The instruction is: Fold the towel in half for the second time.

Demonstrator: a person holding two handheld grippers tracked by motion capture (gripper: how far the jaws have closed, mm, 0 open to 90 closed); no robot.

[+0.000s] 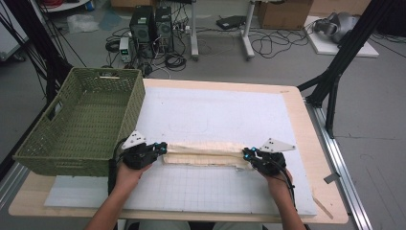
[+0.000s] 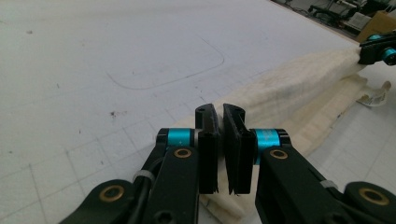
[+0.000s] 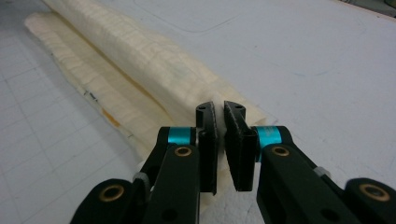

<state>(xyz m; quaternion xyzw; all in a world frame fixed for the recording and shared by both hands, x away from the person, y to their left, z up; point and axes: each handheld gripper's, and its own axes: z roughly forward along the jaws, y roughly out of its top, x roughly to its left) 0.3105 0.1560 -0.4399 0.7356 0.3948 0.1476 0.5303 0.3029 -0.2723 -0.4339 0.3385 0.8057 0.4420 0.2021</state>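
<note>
Cloth (image 1: 203, 154) ends pinched, hidden inside both tongs (left (image 1: 163, 148), right (image 1: 246, 154)).

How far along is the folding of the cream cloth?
Done: the cream cloth already lies folded into a long narrow band on the white mat. In hand: the left gripper and the right gripper are each shut on one end of it. Left, probably: another fold, then perhaps the green basket.

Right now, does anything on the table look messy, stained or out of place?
The cream cloth is folded unevenly: one layer sticks out past the roll. It has a yellowish stain along its lower edge. The green basket overhangs the table's left edge.
</note>
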